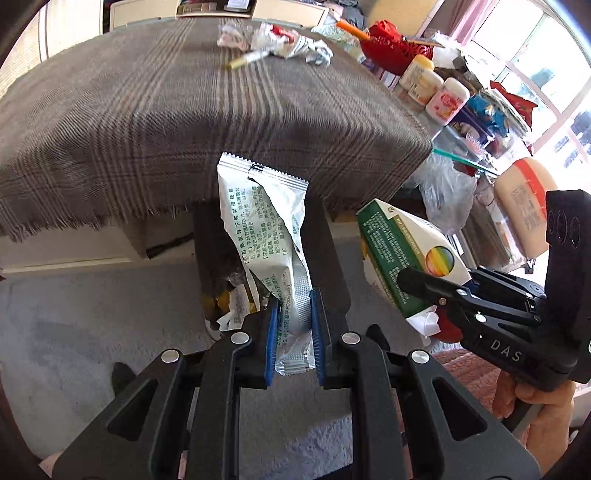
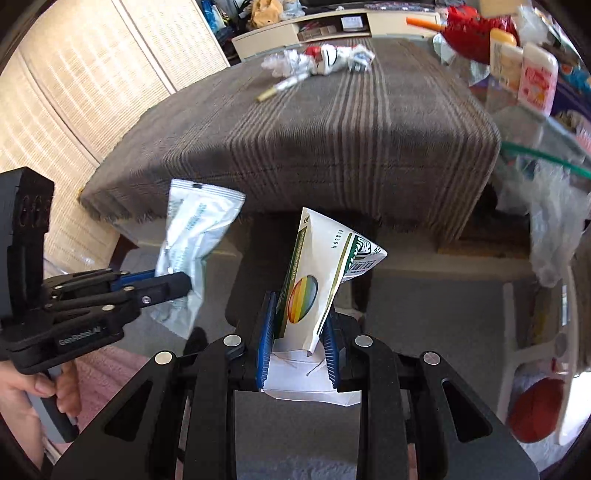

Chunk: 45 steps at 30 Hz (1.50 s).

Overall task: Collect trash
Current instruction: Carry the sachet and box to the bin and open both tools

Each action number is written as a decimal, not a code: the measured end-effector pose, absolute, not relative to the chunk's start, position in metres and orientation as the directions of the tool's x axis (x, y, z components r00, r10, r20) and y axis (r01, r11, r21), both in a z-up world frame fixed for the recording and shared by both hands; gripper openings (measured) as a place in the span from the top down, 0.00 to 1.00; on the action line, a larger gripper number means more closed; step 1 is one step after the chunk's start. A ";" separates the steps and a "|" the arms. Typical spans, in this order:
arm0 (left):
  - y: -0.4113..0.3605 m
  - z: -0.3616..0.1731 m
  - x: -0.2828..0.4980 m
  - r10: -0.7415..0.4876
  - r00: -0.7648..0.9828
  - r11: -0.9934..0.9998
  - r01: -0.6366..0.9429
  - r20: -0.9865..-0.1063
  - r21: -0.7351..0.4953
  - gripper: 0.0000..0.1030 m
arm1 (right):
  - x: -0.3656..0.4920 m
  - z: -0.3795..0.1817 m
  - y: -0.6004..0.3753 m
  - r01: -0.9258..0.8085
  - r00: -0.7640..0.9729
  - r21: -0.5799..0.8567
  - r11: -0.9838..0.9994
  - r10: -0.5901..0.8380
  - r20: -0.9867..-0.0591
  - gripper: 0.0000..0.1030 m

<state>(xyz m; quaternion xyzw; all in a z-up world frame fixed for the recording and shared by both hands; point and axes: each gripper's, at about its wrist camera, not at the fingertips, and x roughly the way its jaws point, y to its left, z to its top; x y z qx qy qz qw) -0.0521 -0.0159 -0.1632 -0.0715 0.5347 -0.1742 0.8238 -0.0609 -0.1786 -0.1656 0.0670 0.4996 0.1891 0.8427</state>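
Blue pads of the left gripper (image 1: 293,332) are pinched on a silver foil sachet (image 1: 271,236) with green print, torn at the top; it stands up from the jaws, off the table, over a dark bin (image 1: 214,258) on the floor; right gripper (image 2: 297,347) is clamped narrow on a flattened green-and-white carton (image 2: 321,269) with a rainbow disc, white paper sticking out behind the pads; both pieces are in the air, side by side just in front of the table edge, apart from each other.

Progress, my read: two items lifted, neither dropped yet; bin already holds some yellow and white scraps (image 1: 231,306), so earlier rounds look done; next is release over the bin, left looks closer to it than right.

Left to do: crumpled wrappers (image 1: 280,40) in a pile at the far side of the table, plus a thin white stick with a yellow tip (image 1: 247,59) just beside them.

Surface: table under a brown plaid cloth (image 1: 166,110) with a frayed hem, otherwise bare in the middle; glass edge to the right carries lotion bottles (image 1: 432,85), a red basket (image 1: 399,48), snack packets; not obviously trash.

Room: grey carpet (image 1: 92,302), clear plastic bag (image 1: 447,188) hanging by the table corner, low cream TV unit (image 2: 332,26) behind, bright window on the right, pale screen panels (image 2: 92,74) on the left; a hand (image 2: 37,391) grips each handle.
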 end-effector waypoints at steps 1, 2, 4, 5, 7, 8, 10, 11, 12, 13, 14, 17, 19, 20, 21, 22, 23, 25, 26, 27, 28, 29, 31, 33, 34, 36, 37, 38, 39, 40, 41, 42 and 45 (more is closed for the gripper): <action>-0.016 -0.168 -0.052 -0.366 0.363 0.928 0.212 -0.857 -0.307 0.86 | -0.059 -0.171 -0.178 -0.253 0.425 0.313 0.915 0.396 -0.814 0.75; -0.017 -0.174 -0.048 -0.371 0.356 0.926 0.215 -0.858 -0.311 0.86 | -0.056 -0.177 -0.178 -0.250 0.419 0.316 0.915 0.396 -0.817 0.75; -0.022 -0.185 -0.039 -0.369 0.341 0.926 0.220 -0.865 -0.308 0.86 | -0.050 -0.185 -0.176 -0.250 0.403 0.316 0.915 0.395 -0.826 0.75; -0.024 -0.190 -0.036 -0.368 0.336 0.925 0.223 -0.867 -0.307 0.86 | -0.046 -0.190 -0.175 -0.250 0.395 0.314 0.916 0.393 -0.830 0.75; -0.026 -0.199 -0.028 -0.365 0.324 0.925 0.228 -0.873 -0.303 0.86 | -0.040 -0.197 -0.174 -0.251 0.389 0.309 0.918 0.387 -0.836 0.75; -0.026 -0.204 -0.025 -0.364 0.319 0.926 0.223 -0.875 -0.304 0.86 | -0.037 -0.202 -0.174 -0.247 0.383 0.308 0.919 0.384 -0.840 0.75; -0.024 -0.215 -0.017 -0.370 0.304 0.925 0.209 -0.878 -0.317 0.86 | -0.032 -0.211 -0.175 -0.238 0.374 0.308 0.921 0.379 -0.846 0.75; -0.024 -0.219 -0.013 -0.374 0.296 0.924 0.203 -0.879 -0.325 0.86 | -0.030 -0.215 -0.176 -0.235 0.372 0.306 0.923 0.376 -0.849 0.75; -0.025 -0.222 -0.010 -0.380 0.289 0.922 0.200 -0.879 -0.333 0.86 | -0.030 -0.217 -0.176 -0.234 0.375 0.301 0.924 0.372 -0.849 0.75; -0.025 -0.227 -0.008 -0.386 0.280 0.919 0.198 -0.879 -0.341 0.86 | -0.029 -0.219 -0.175 -0.237 0.379 0.294 0.926 0.367 -0.849 0.75; -0.025 -0.231 -0.006 -0.390 0.275 0.918 0.195 -0.879 -0.346 0.86 | -0.028 -0.220 -0.173 -0.245 0.382 0.286 0.926 0.364 -0.850 0.75; -0.027 -0.238 0.002 -0.391 0.268 0.917 0.196 -0.881 -0.347 0.86 | -0.025 -0.227 -0.166 -0.266 0.370 0.276 0.924 0.362 -0.856 0.75; -0.029 -0.242 0.007 -0.385 0.266 0.919 0.194 -0.884 -0.343 0.85 | -0.022 -0.236 -0.165 -0.254 0.337 0.292 0.922 0.367 -0.867 0.75; -0.028 -0.244 0.009 -0.386 0.262 0.920 0.188 -0.885 -0.345 0.85 | -0.020 -0.241 -0.166 -0.239 0.317 0.310 0.920 0.376 -0.871 0.75; -0.030 -0.246 0.011 -0.382 0.258 0.921 0.183 -0.888 -0.343 0.85 | -0.016 -0.247 -0.168 -0.215 0.289 0.346 0.913 0.398 -0.871 0.75; -0.032 -0.249 0.013 -0.381 0.257 0.922 0.181 -0.888 -0.343 0.85 | -0.014 -0.252 -0.170 -0.195 0.272 0.373 0.907 0.416 -0.868 0.75; -0.033 -0.250 0.014 -0.381 0.257 0.922 0.183 -0.888 -0.343 0.85 | -0.011 -0.255 -0.171 -0.179 0.259 0.388 0.904 0.424 -0.868 0.75; -0.033 -0.253 0.016 -0.382 0.251 0.921 0.186 -0.889 -0.343 0.85 | -0.008 -0.257 -0.170 -0.173 0.258 0.375 0.911 0.409 -0.875 0.75; -0.034 -0.254 0.018 -0.383 0.245 0.920 0.188 -0.891 -0.344 0.84 | -0.007 -0.257 -0.170 -0.175 0.262 0.367 0.914 0.402 -0.877 0.75; -0.034 -0.255 0.019 -0.381 0.240 0.921 0.189 -0.893 -0.342 0.84 | -0.005 -0.257 -0.169 -0.177 0.266 0.363 0.915 0.399 -0.877 0.75; -0.033 -0.257 0.020 -0.378 0.234 0.922 0.186 -0.896 -0.340 0.83 | -0.004 -0.257 -0.167 -0.178 0.267 0.361 0.915 0.398 -0.878 0.75; -0.032 -0.258 0.021 -0.376 0.230 0.923 0.180 -0.898 -0.340 0.80 | -0.003 -0.257 -0.166 -0.180 0.267 0.360 0.915 0.398 -0.878 0.73; -0.029 -0.260 0.022 -0.376 0.230 0.924 0.164 -0.898 -0.345 0.80 | -0.001 -0.256 -0.164 -0.182 0.270 0.348 0.920 0.387 -0.882 0.72; -0.026 -0.259 0.023 -0.379 0.232 0.924 0.157 -0.896 -0.350 0.78 | -0.001 -0.256 -0.162 -0.184 0.272 0.332 0.925 0.373 -0.887 0.71; -0.025 -0.258 0.024 -0.379 0.234 0.924 0.155 -0.895 -0.351 0.77 | -0.001 -0.257 -0.163 -0.185 0.271 0.329 0.926 0.370 -0.889 0.70; -0.020 -0.257 0.024 -0.379 0.239 0.924 0.149 -0.894 -0.352 0.71 | -0.001 -0.258 -0.162 -0.190 0.271 0.314 0.930 0.357 -0.894 0.64; -0.018 -0.256 0.023 -0.377 0.245 0.925 0.140 -0.893 -0.352 0.62 | -0.003 -0.257 -0.161 -0.192 0.274 0.304 0.933 0.348 -0.896 0.53; -0.016 -0.255 0.023 -0.376 0.249 0.926 0.134 -0.893 -0.352 0.54 | -0.004 -0.260 -0.157 -0.195 0.280 0.288 0.938 0.335 -0.900 0.44; -0.013 -0.255 0.023 -0.376 0.252 0.926 0.127 -0.892 -0.355 0.51 | -0.005 -0.259 -0.157 -0.200 0.287 0.276 0.940 0.325 -0.901 0.43; -0.011 -0.254 0.023 -0.378 0.253 0.926 0.121 -0.891 -0.358 0.46 | -0.006 -0.259 -0.157 -0.203 0.289 0.270 0.941 0.321 -0.902 0.42; -0.009 -0.254 0.022 -0.377 0.254 0.926 0.115 -0.891 -0.360 0.42 | -0.007 -0.258 -0.159 -0.205 0.288 0.268 0.941 0.319 -0.903 0.38; -0.007 -0.253 0.022 -0.374 0.256 0.928 0.108 -0.891 -0.358 0.39 | -0.008 -0.258 -0.160 -0.204 0.289 0.264 0.943 0.316 -0.904 0.31; 0.001 -0.250 0.017 -0.359 0.271 0.933 0.089 -0.893 -0.348 0.21 | -0.011 -0.256 -0.170 -0.187 0.299 0.258 0.948 0.305 -0.904 0.22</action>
